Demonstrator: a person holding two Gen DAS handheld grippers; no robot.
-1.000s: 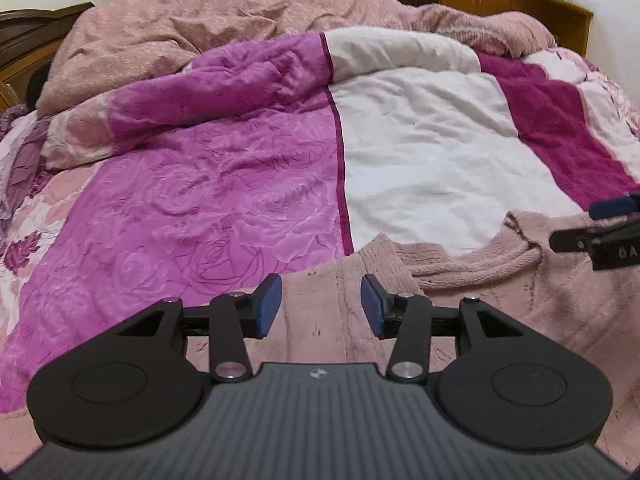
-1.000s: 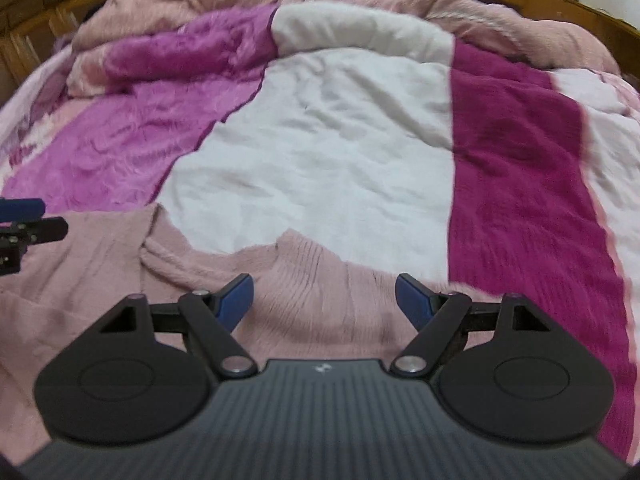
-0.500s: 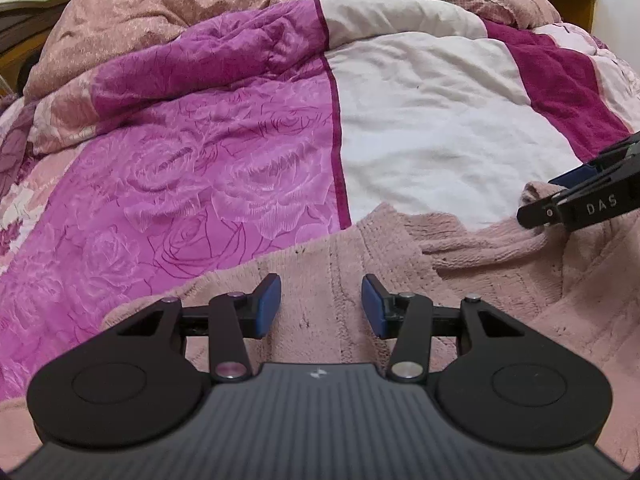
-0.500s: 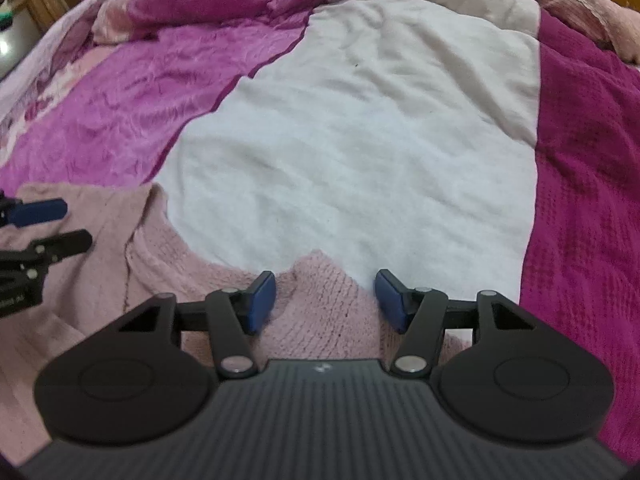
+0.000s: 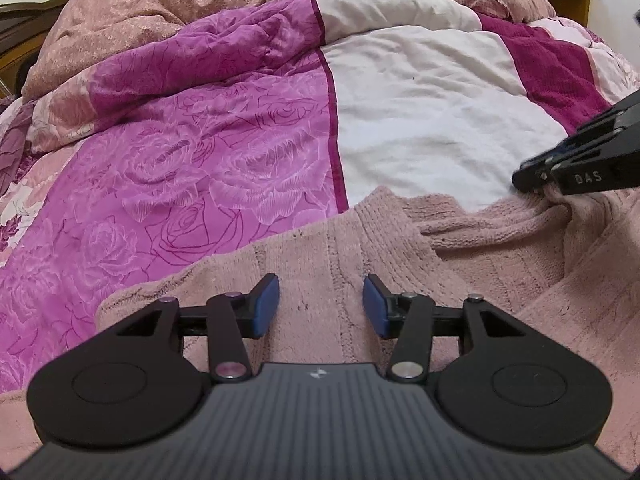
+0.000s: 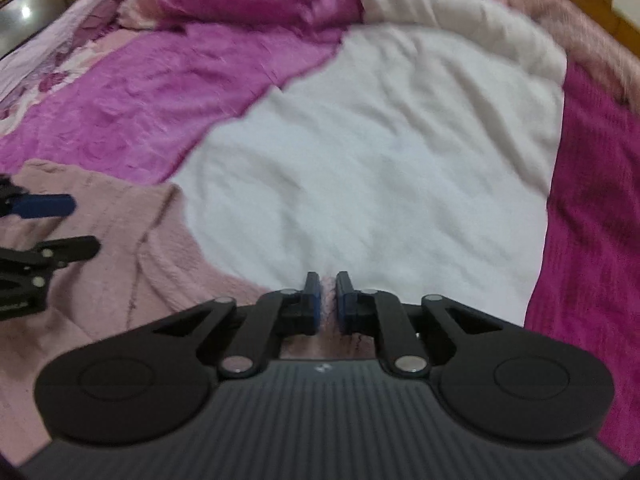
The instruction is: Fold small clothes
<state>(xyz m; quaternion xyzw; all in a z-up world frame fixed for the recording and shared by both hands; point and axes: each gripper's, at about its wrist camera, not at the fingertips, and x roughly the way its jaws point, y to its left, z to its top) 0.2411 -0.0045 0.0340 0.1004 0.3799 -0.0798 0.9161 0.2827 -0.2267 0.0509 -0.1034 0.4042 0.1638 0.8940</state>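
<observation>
Only readable text I can spot is "DAS" in pale capital letters, printed on the side of a black finger of the right gripper [image 5: 538, 176], over at the right edge of the left wrist view. Nothing else is legible anywhere.

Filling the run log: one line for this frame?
left gripper: open, above pink knit sweater | right gripper: shut on sweater shoulder | bedspread underneath
</observation>
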